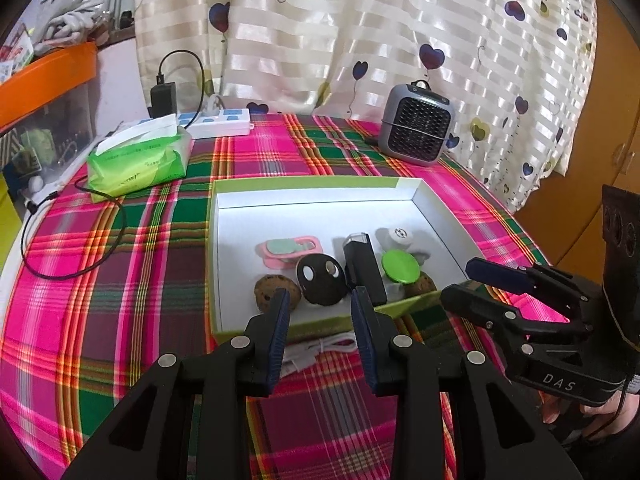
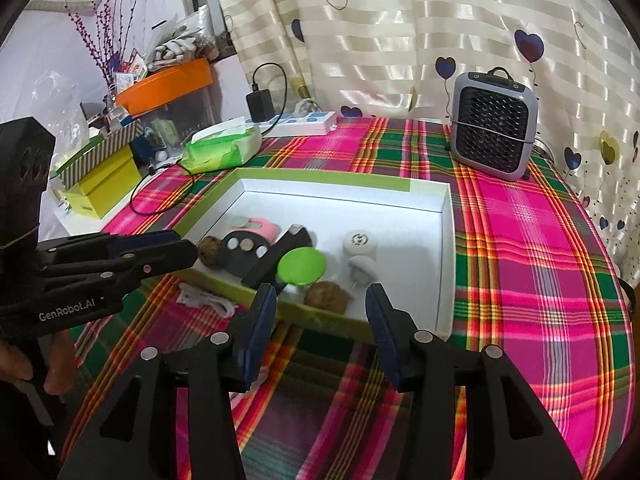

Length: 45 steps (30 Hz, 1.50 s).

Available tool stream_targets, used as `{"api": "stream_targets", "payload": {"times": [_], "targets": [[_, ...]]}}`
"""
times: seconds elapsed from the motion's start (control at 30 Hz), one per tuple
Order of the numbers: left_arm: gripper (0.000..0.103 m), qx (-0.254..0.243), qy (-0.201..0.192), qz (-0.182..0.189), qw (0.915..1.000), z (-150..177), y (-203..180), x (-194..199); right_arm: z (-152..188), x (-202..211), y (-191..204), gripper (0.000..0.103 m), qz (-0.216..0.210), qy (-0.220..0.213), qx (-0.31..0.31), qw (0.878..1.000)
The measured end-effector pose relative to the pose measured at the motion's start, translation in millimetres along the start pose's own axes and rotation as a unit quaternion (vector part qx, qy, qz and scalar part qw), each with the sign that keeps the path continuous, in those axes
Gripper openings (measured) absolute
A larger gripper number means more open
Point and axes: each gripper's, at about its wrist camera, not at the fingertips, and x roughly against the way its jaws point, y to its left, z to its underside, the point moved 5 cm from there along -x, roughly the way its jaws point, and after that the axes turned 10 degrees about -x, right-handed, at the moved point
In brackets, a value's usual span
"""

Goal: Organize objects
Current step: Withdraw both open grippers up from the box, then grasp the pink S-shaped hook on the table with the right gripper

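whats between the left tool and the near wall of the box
A coiled white cable lies on the plaid cloth, between the left tool and the box's green near wall. The left wrist view shows it.

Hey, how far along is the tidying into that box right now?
Mostly done, it seems. The shallow box already holds two cookies, a pink clip, a black disc, a black stick-shaped case, a green lid and a white plug. Nothing is in hand: the left gripper and right gripper are both open. Left over: the white cable on the tablecloth just outside the box.
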Motion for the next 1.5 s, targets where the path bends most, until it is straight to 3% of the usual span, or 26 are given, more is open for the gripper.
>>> {"api": "stream_targets", "payload": {"times": [0.97, 1.5], "targets": [[0.03, -0.016, 0.009, 0.005, 0.9998, 29.6, -8.3, 17.6, 32.6, 17.0, 31.5, 0.048, -0.015, 0.024, 0.012, 1.0], [0.03, -0.005, 0.025, 0.002, 0.9997, 42.7, 4.3, 12.8, 53.5, -2.8, 46.6, 0.048, -0.005, 0.065, 0.01, 0.998]]}}
